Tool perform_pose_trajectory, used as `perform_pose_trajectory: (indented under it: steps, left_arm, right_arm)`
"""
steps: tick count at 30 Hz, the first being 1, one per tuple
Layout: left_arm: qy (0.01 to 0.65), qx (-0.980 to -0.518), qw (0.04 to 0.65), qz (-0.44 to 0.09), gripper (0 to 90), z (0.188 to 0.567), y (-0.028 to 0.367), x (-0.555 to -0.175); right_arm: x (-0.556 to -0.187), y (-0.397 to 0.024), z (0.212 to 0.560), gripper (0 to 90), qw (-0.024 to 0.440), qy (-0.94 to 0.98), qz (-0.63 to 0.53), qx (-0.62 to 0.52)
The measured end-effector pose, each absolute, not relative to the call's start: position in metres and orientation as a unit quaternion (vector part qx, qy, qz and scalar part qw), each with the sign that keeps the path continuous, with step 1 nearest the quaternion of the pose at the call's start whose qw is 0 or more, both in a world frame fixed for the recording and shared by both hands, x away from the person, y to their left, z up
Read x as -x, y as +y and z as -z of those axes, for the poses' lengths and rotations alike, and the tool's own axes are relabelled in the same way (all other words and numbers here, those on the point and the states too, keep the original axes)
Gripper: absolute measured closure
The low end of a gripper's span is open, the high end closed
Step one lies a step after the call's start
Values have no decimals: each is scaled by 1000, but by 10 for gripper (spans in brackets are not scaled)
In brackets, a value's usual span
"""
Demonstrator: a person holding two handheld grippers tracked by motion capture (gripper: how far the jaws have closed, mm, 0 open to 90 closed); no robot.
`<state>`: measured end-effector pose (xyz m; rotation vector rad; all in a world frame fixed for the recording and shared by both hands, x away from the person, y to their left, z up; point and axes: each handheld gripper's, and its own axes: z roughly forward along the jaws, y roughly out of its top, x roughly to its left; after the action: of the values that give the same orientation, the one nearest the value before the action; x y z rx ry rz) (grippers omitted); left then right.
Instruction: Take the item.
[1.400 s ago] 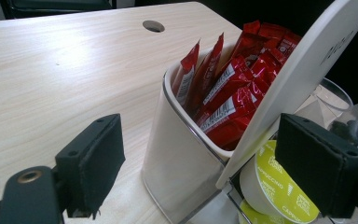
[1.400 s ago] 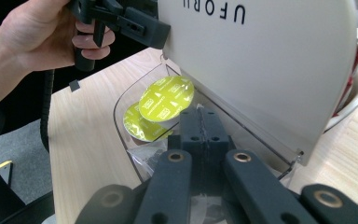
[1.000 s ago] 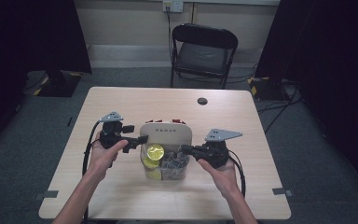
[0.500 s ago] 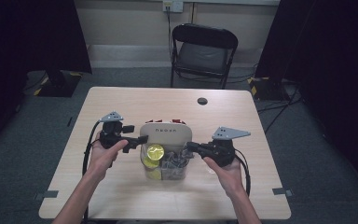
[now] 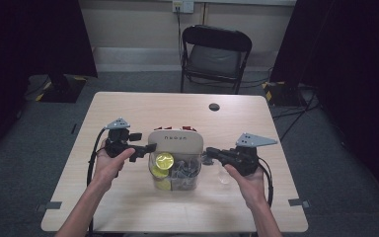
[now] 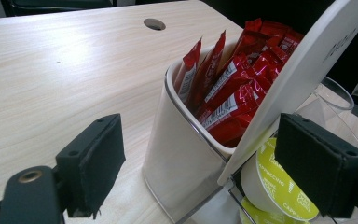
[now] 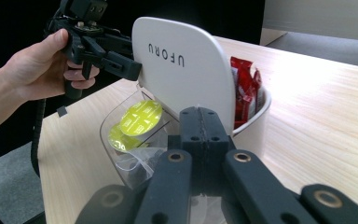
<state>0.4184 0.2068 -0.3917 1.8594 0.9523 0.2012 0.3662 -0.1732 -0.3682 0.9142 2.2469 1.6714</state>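
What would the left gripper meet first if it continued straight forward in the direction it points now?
Probably the white container of red packets: the left gripper has its open jaws on either side of it, with the tilted lid just beyond. Depth is unclear, so this is a judgement.

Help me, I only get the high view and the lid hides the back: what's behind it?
Observer: Red packets stand upright in the white bin.
Operator: Is the left gripper open?
Observer: Yes, the left gripper is open, its fingers either side of the edge of the lid.
Operator: And the right?
Observer: The right gripper is pressed shut; whether it pinches anything, I can't tell.
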Motion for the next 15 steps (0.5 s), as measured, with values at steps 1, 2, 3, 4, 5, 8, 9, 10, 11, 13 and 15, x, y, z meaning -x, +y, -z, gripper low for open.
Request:
perform_pose_trajectory:
  steps: [1,2,3,4,5,8,9,10,11,13,15]
  left_arm:
    - [393,-768,498,-83,155,392,207,-419]
    - [394,-768,498,-82,155,392,207,-419]
    - [393,-768,498,-83,154,392,207,-419]
    - [394,-768,498,-83,154,392,207,-419]
    - [394,-768,498,-83,153,392,206,-419]
    - [394,-768,499,-82,152,392,206,-419]
    - [394,-768,498,-82,153,392,205,-419]
    - [394,-768,498,-81,153,392,204,-419]
    - [394,-768,498,-81,153,392,204,-419]
    - [395,-769,496,-83,155,392,204,-418]
    - [396,-769,496,-84,155,392,204,-418]
  right_arm:
    - [-366,-174,368,900,99,759,-565,-309]
    - [-366,-177,367,900,101,757,-566,-310]
    - [-366,-179,366,900,103,756,-566,-311]
    - [-366,-181,365,900,104,754,-567,-314]
    - [-366,-183,364,900,105,752,-568,-316]
    - [-365,-187,363,900,108,752,-567,-319]
    - [-365,-192,363,900,112,751,-566,-322]
    - [-365,-194,363,900,113,750,-566,-323]
    - [-365,-196,363,900,114,750,-565,-325]
    - [-365,-200,363,900,118,749,-562,-330]
    - [-365,-204,364,900,121,748,-560,-335]
